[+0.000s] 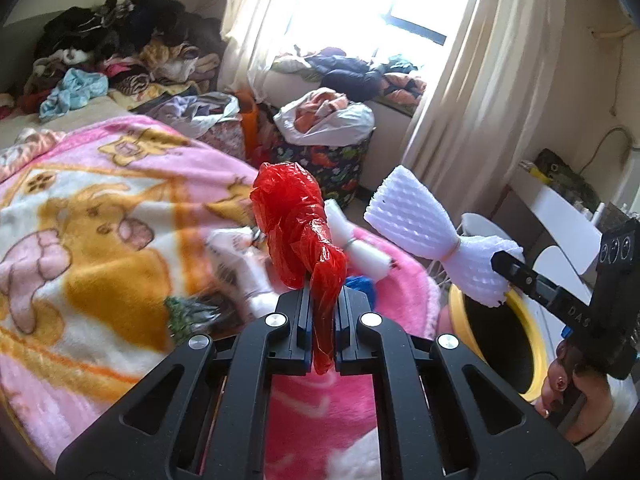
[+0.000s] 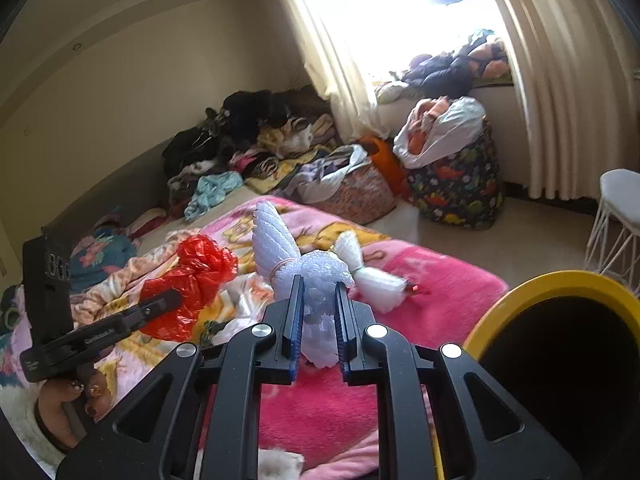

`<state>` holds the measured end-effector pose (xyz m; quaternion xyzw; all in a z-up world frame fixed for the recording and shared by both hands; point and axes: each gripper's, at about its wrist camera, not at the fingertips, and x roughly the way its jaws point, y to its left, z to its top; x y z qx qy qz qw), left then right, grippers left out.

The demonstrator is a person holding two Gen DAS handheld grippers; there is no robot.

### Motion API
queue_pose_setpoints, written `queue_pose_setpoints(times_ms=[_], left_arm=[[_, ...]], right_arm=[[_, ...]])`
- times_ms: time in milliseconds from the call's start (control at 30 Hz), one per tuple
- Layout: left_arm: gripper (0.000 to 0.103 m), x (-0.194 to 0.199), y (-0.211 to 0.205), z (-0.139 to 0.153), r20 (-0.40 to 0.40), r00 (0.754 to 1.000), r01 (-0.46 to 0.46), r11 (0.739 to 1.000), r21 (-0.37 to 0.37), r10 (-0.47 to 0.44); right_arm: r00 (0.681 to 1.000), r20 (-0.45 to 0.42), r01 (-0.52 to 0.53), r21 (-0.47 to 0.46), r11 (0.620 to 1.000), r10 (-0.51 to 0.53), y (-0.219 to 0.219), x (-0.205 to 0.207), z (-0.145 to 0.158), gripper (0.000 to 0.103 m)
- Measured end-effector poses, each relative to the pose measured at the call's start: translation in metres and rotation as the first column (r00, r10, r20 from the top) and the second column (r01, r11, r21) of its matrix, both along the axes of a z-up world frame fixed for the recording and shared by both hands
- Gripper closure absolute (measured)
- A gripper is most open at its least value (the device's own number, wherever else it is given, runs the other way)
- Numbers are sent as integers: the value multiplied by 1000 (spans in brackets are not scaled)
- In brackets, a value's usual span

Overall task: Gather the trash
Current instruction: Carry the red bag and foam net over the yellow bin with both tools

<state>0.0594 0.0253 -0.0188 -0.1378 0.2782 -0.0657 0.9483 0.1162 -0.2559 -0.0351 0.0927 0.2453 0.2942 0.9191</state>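
Note:
In the left wrist view my left gripper [image 1: 324,296] is shut on the twisted tail of a crumpled red plastic bag [image 1: 292,220], held above the pink cartoon blanket [image 1: 100,220]. My right gripper [image 2: 319,284] is shut on a white foam fruit net [image 2: 280,240] tied with a band. From the left wrist view that foam net [image 1: 416,224] hangs just above the yellow-rimmed dark bin [image 1: 456,300]. The same bin [image 2: 560,280] stands at the right in the right wrist view. A second tied foam net [image 2: 372,280] lies on the blanket.
A green wrapper [image 1: 188,312] and something blue [image 1: 362,284] lie on the blanket. A dinosaur-print laundry bag [image 2: 456,192] stuffed with clothes stands by the curtains. Clothes are piled at the far end of the bed [image 1: 120,40]. A white wire stool [image 2: 616,208] stands beyond the bin.

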Motion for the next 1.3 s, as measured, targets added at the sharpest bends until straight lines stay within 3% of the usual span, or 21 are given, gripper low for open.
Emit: queue_pose_setpoints(times_ms=[733,1033,1300], left_arm=[[100,11,-80,8,25,986,163,986,23,-164],[100,15,-114,7,26,971,238,970,43,-239],[100,16,-146,4,18,950,309,949,61,-311]], right_arm=[[974,-19,225,70,972,-224,-85,-30,-3,89],[946,-45,325,67,943,-322,-113,-32,-8,89],[901,-90,429,55,902,-423,-140,-37,-17,89]])
